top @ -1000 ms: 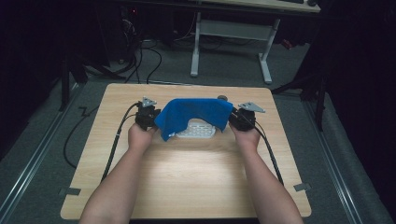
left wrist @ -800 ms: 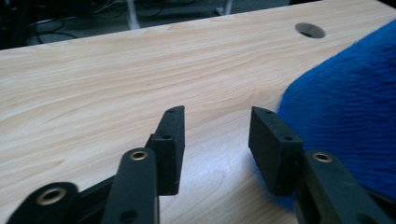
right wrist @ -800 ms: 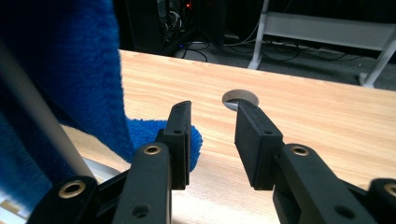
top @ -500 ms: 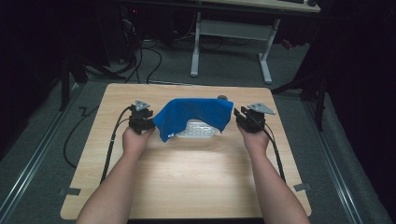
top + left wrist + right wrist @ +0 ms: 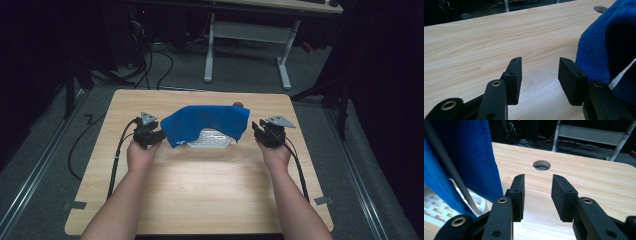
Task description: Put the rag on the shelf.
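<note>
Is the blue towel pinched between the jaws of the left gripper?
No, in the left gripper view the left gripper has only bare table between its open jaws, and the blue towel hangs beside them.

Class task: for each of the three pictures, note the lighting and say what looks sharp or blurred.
High view: table lit, surroundings dark, everything slightly soft. Left gripper view: bright wood, blue cloth at the right edge blurred. Right gripper view: jaws fairly crisp, cloth and white rack close and soft.
</note>
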Available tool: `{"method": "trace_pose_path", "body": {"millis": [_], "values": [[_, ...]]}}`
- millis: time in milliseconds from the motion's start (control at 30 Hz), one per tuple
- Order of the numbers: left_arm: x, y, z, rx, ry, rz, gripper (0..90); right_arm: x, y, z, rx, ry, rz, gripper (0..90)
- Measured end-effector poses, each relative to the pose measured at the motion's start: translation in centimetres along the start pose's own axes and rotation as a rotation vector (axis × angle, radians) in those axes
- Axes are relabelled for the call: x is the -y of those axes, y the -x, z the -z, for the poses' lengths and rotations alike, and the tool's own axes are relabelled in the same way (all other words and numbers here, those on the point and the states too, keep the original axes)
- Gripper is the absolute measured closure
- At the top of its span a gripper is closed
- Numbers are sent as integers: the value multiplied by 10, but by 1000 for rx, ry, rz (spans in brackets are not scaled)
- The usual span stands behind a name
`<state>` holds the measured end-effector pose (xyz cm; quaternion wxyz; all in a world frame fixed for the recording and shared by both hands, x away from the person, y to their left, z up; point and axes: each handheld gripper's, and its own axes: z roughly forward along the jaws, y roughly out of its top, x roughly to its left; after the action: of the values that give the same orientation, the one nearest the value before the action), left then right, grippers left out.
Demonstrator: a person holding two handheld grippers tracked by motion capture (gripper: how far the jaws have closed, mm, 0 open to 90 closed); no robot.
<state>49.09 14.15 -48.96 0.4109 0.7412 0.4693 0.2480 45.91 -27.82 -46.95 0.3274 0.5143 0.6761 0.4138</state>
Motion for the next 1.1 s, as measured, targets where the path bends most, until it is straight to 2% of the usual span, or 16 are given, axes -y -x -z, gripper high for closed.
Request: {"method": "trace_pose_path", "body": {"millis": [67,133,233,267,333,467,600,633,733,800,833,900,1000,1100], "values": [[2,-1,3,-3,2,6,546,0,0,4,2,2,5,638],[4,-1,6,-7,6,9,546,1,0,8,2,27,4,639],[7,-1,11,-13,8,11,546,2,1,14,5,27,8,644],[7,-1,13,-15,-2,7,546,3,2,16,11,23,13,644],[9,0,18,-20,10,-3,543,3,2,21,12,18,11,645],[14,2,28,-26,16,-11,543,4,1,33,0,44,30,646],[21,5,40,-16,24,-8,540,9,0,44,-3,25,57,634],[23,6,43,-14,23,-10,537,12,-1,48,-5,43,61,628],[30,10,52,0,30,-21,532,17,-2,56,-3,29,73,620],[36,14,58,2,28,-37,526,22,-4,64,-3,50,84,616],[39,16,61,7,26,-41,523,25,-5,68,0,36,90,610],[45,19,67,13,29,-50,518,32,-9,76,5,54,110,603],[58,23,77,35,25,-48,514,47,-15,91,5,54,115,597],[70,29,86,51,13,-63,510,55,-18,99,3,49,106,590]]}}
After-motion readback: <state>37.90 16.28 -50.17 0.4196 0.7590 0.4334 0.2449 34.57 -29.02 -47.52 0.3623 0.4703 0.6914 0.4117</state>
